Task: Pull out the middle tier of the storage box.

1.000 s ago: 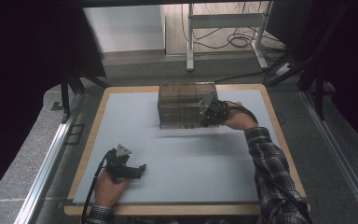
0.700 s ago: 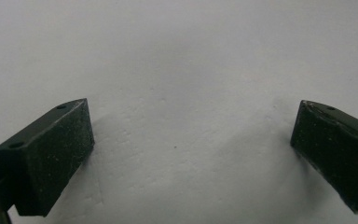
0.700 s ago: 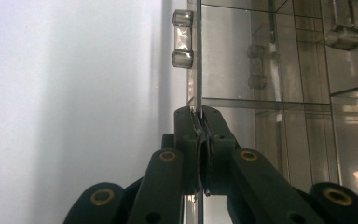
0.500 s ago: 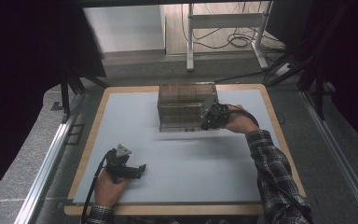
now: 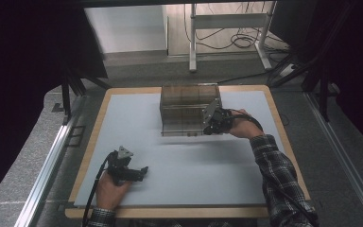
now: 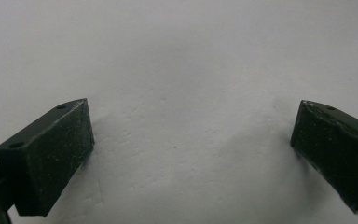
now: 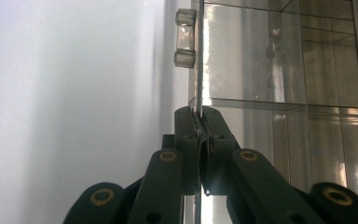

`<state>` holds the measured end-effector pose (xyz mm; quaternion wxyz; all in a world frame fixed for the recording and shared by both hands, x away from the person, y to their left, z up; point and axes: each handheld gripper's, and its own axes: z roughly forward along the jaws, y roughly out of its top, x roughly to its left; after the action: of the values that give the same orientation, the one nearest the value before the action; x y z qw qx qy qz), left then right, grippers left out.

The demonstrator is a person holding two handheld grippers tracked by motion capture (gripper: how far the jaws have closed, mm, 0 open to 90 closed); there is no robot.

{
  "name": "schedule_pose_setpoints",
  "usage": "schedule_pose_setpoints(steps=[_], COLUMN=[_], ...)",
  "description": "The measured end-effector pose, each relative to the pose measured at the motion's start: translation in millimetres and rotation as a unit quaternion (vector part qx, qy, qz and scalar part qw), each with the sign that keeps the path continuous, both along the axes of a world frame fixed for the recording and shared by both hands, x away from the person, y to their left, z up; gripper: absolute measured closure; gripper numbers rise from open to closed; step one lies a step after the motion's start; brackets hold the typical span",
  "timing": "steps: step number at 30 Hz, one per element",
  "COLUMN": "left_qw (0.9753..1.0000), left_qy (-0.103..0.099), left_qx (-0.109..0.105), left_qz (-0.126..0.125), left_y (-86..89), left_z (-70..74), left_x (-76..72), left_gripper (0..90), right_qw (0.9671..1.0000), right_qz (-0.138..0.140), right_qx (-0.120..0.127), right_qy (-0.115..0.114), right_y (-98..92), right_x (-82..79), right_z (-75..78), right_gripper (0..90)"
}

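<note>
Thing I work on: a clear plastic box (image 5: pixel 189 109) with shelves inside. It stands on the white bench (image 5: pixel 189 161), at the far side.

Right claw (image 5: pixel 210 126): I have it pinched tight on a thin clear wall of the box, at the near right corner. In the right gripper view the wall edge (image 7: pixel 199 70) runs straight up from between the two jaws, with no gap left beside it.

Which way the box lies: the rest of the box is to the right of the pinched wall in the right gripper view. A small clear hinge or knob (image 7: pixel 184 38) sits on that same edge, farther up from the claw. I think it may be a door, but I can't be sure.

Long side of the wall: it goes away from the claw, in line with the jaws.

Left claw (image 5: pixel 142 171): wide open, holding nothing. It rests near me on the bare bench, well apart from the box. In the left gripper view there is bare white bench between the jaws.

Nearer hand: the right one, for sure.

What changed: next to nothing. The right claw has stayed on the same corner. The left has not moved.
</note>
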<state>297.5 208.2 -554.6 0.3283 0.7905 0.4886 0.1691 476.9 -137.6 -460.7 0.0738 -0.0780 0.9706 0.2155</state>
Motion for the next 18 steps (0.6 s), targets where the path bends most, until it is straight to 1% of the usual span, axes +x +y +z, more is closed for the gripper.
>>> schedule_pose_setpoints(steps=[2, 8, 12, 18], left_qw=[1.0, 1.0, 1.0, 1.0], left_qy=[0.0, 0.0, 0.0, 0.0], left_qx=[0.0, 0.0, 0.0, 0.0], left_qz=[0.0, 0.0, 0.0, 0.0], left_y=[0.0, 0.0, 0.0, 0.0], left_z=[0.0, 0.0, 0.0, 0.0], left_x=[0.0, 0.0, 0.0, 0.0], left_gripper=[0.0, 0.0, 0.0, 0.0], right_qw=[0.9999, 1.0, 0.9999, 0.9999], right_qz=[0.004, 0.002, 0.001, -0.004], right_qx=[-0.009, -0.003, 0.012, 0.012], right_qy=[0.0, 0.002, 0.001, -0.009], right_y=[0.2, -1.4, -0.5, 0.4], right_x=[-0.7, -1.0, -2.2, -4.1], right_z=[-2.5, -3.2, -0.3, 1.5], right_gripper=[86.8, 86.2, 82.9, 80.1])
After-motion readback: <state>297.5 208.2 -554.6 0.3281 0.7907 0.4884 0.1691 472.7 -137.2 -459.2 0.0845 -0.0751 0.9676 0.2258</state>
